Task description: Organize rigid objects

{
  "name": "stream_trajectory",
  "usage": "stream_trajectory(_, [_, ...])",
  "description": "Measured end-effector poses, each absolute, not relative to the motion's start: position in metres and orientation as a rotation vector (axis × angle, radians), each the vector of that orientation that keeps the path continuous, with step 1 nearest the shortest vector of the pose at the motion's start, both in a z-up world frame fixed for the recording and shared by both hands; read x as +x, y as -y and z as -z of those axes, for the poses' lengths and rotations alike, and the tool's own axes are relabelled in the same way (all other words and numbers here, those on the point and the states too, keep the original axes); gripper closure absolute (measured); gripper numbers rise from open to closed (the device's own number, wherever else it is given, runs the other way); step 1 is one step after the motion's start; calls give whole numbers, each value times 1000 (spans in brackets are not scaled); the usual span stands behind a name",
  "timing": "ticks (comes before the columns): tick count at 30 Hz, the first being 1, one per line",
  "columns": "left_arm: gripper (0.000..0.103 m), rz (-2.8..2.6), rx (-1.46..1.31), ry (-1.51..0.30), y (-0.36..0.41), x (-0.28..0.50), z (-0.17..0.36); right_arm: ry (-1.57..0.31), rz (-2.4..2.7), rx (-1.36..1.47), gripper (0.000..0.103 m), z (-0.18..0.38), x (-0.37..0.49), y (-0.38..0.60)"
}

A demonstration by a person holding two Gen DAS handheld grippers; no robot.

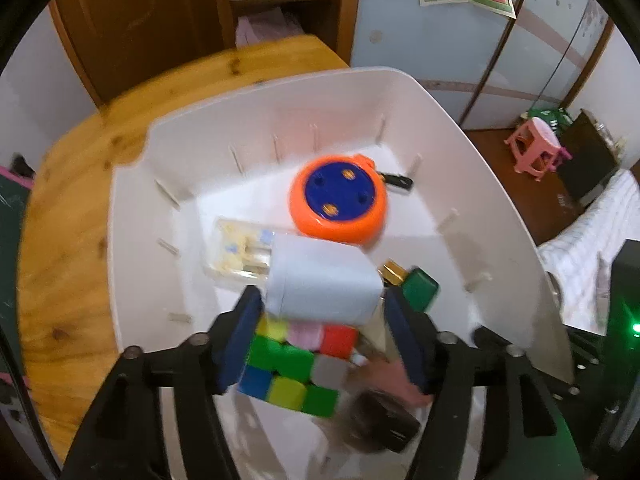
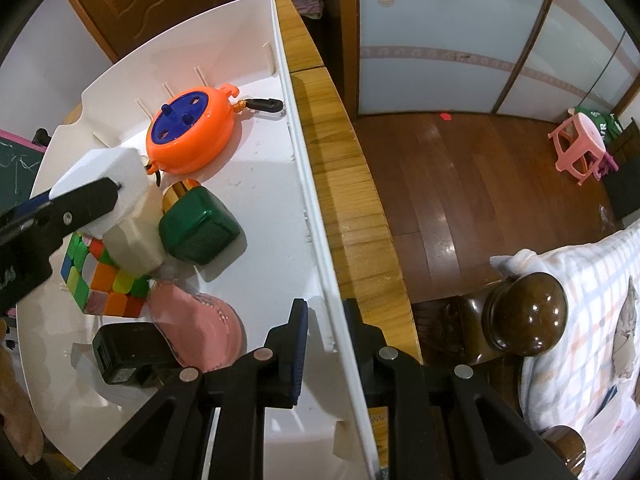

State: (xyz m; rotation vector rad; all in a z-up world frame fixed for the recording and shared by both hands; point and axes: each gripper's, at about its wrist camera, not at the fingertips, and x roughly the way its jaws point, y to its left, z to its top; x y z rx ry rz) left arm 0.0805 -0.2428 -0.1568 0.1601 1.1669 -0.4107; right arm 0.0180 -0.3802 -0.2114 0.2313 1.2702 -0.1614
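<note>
A white bin [image 1: 460,152] stands on a wooden table. My left gripper [image 1: 320,304] hangs inside it, jaws open, with a pale blue-white box [image 1: 320,276] blurred between the fingertips; the pads do not appear to press on it. In the right wrist view that box [image 2: 112,176] leans on a cream bottle [image 2: 136,240]. Beneath lie a colour cube [image 1: 292,364], a green-capped bottle [image 2: 198,224], an orange-and-blue reel [image 1: 338,200], a clear case [image 1: 240,252], a pink item [image 2: 200,328] and a black charger [image 2: 124,352]. My right gripper [image 2: 326,320] is shut on the bin's right wall [image 2: 316,208].
The wooden table [image 2: 340,184] edge runs just right of the bin. Beyond it is wood floor with a pink stool [image 2: 580,148], a brown bedpost [image 2: 524,312] and a checked bedcover [image 2: 592,300]. A chalkboard [image 2: 20,168] stands at the left.
</note>
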Motion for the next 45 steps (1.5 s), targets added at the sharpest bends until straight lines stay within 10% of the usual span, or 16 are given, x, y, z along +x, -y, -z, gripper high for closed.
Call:
stream_trajectory(4, [15,414,155,-1181,243,76,157,-1270,162,231,83,212,18,380])
stream_trajectory(45, [14,223,164,-1016,177,11,100,-1249,202,234,83,204,10,378])
